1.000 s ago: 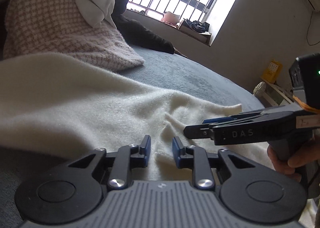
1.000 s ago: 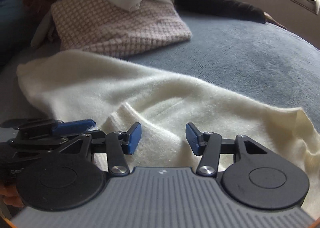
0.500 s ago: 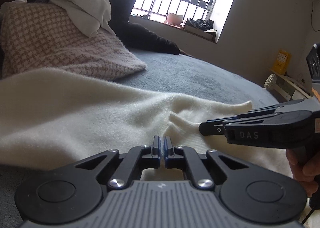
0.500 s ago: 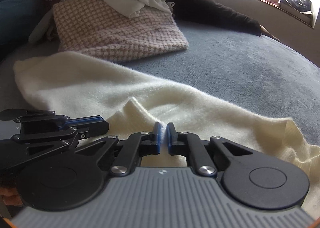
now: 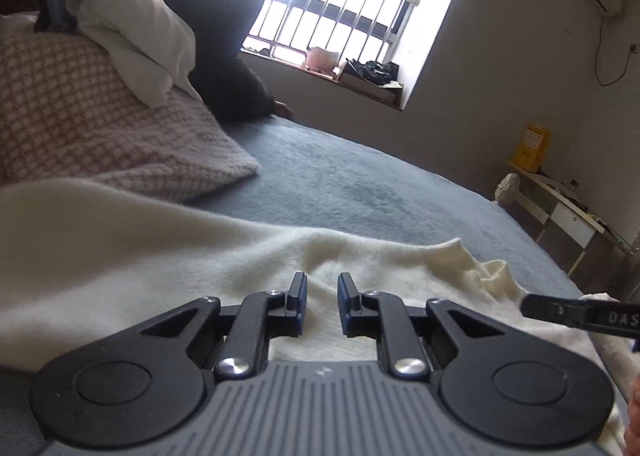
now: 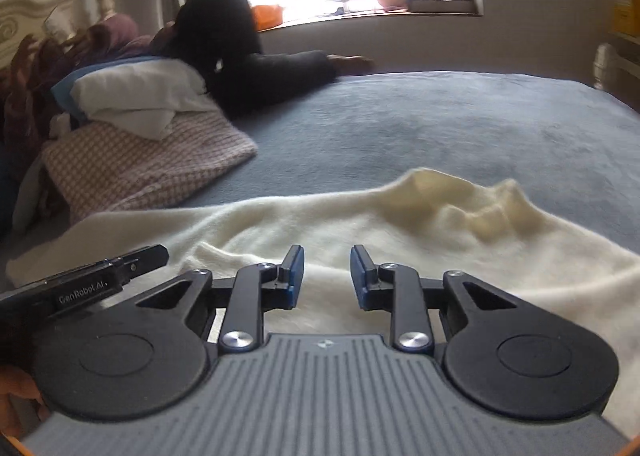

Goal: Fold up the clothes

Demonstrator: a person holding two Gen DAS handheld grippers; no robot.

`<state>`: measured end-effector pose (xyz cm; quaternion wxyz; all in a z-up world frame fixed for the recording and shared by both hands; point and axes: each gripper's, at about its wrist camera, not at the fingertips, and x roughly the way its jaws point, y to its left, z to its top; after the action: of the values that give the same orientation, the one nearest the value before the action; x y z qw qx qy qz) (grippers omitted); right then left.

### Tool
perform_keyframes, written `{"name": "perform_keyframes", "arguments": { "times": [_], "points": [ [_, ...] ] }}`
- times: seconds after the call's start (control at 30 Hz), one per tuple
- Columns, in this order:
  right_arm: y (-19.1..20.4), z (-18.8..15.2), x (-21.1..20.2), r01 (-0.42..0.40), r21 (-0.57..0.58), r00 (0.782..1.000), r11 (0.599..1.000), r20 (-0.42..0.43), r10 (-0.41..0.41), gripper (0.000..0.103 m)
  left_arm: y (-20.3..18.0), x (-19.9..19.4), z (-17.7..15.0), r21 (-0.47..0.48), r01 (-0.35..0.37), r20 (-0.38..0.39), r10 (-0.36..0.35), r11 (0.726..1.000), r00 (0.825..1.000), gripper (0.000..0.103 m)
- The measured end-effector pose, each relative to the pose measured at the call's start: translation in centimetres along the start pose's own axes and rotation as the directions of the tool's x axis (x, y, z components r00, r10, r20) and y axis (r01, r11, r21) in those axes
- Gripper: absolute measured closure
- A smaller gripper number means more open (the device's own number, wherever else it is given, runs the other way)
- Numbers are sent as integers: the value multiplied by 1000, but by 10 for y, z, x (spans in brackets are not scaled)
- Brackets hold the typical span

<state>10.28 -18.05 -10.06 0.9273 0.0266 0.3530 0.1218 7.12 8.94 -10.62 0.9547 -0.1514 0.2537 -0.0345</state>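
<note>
Fingers of the left gripper stand spread with a clear gap and nothing between the pads; the right gripper is spread the same way, holding nothing. Both hover just above the cream garment, which lies loosely across the lower half of each frame on the grey-blue bed, its far edge bunched into ridges at centre right of the right wrist view.

Risks, as I judge them: the knit looks soft and fluffy, so a shallow pinch may catch only fuzz and slip, or a deep one may grab two layers and drag the whole piece askew. The bunched edge could get folded in as a crease. The grippers sit close together, each one's tip showing at the edge of the other's view, so they could knock.

Count: two grippers, one cream garment, one checked pink-and-white piece at the left, one white bundle atop it, one dark garment beyond, near the window. Further items at upper left are too jumbled to count.
</note>
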Motion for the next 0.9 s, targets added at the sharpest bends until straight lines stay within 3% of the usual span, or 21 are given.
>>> {"name": "perform_keyframes", "arguments": {
  "times": [0.23, 0.33, 0.4, 0.47, 0.53, 0.57, 0.63, 0.67, 0.73, 0.8, 0.9],
  "points": [
    [-62, -39, -42, 138, 199, 989, 970, 17, -144, 86, -2, 14, -4, 12, -23, -45, 23, 1000, 999, 85],
    [-68, -32, -60, 167, 168, 978, 972, 100, -185, 87, -3, 19, -6, 17, -32, -64, 33, 999, 997, 85],
    [-83, -24, -65, 188, 208, 967, 960, 134, -218, 87, -3, 23, -8, 21, -38, -77, 40, 999, 996, 85],
    [-108, -20, -56, 284, 213, 942, 935, 118, -313, 87, -4, 27, -9, 24, -44, -90, 46, 999, 995, 85],
    [-138, -18, -43, 407, 207, 901, 890, 69, -428, 88, -4, 31, -10, 28, -50, -102, 53, 998, 993, 85],
    [-158, -22, -38, 422, 246, 897, 873, 24, -440, 84, -5, 31, -10, 33, -52, -101, 55, 998, 993, 85],
    [-186, -26, -53, 320, 396, 933, 861, 24, -358, 85, -6, 31, -10, 41, -55, -101, 59, 998, 993, 85],
    [-187, -24, -63, 315, 414, 933, 854, 32, -359, 84, -6, 31, -10, 45, -56, -101, 60, 997, 993, 85],
    [-177, -23, -84, 324, 403, 926, 856, 53, -375, 83, -8, 31, -10, 53, -59, -101, 64, 997, 993, 85],
    [-164, -33, -105, 285, 394, 939, 874, 71, -338, 83, -10, 31, -10, 62, -66, -101, 72, 996, 992, 85],
    [-138, -58, -120, 306, 308, 939, 901, 61, -339, 83, -12, 31, -10, 75, -77, -103, 85, 994, 991, 85]
  ]
}}
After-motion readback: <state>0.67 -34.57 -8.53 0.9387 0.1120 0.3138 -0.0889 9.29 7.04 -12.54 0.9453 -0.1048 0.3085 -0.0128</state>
